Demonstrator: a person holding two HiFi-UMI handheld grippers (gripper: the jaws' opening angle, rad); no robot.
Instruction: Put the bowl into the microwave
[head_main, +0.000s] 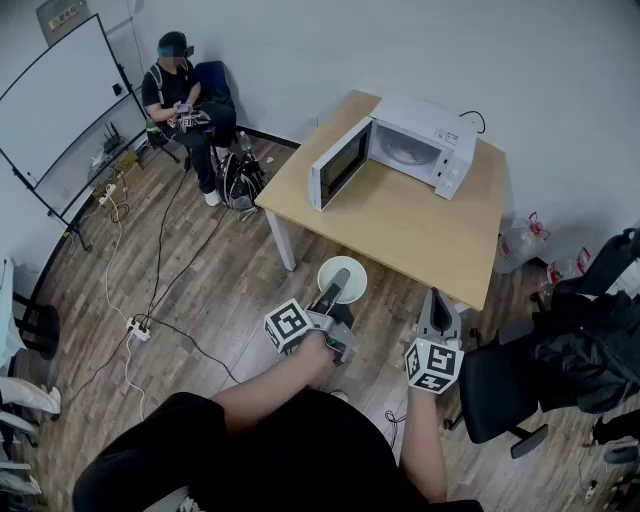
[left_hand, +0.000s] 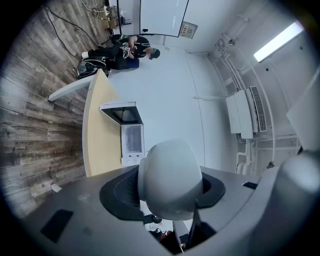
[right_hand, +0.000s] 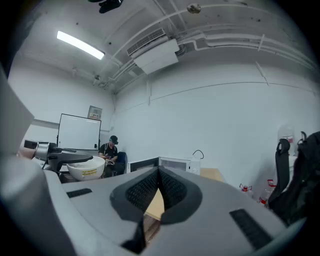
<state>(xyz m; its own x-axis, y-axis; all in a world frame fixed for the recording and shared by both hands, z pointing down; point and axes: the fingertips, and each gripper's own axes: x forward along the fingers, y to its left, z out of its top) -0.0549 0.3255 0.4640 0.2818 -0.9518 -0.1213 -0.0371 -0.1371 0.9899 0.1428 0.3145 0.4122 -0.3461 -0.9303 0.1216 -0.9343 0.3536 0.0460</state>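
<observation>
1. Since the left claw (head_main: 338, 280) is clamped on the rim of the white bowl (head_main: 356, 272), with one jaw inside and one outside, the grip is a one-sided pinch. I expect the bowl to want to tip around the pads.
2. The bowl hangs in the air on the near side of the worktop (head_main: 420, 235), upright, well apart from the microwave (head_main: 425, 140). The step in hand looks like the carry-in.
3. Hold the rim level during the carry and avoid any wrist roll. Whether the bowl has contents cannot be told from here.
4. The microwave door (head_main: 338, 165) stands swung open on the left of the opening. Approach from the front right of it so neither bowl nor claw clips the door edge.
5. The cavity is open and the turntable shows inside. Go in low and straight, set the base flat on the turntable, then part the jaws and back straight out.
6. The right claw (right_hand: 159, 190) has its jaws together with nothing between them. It hangs off the near right corner of the worktop, free to shut the door afterwards.
</observation>
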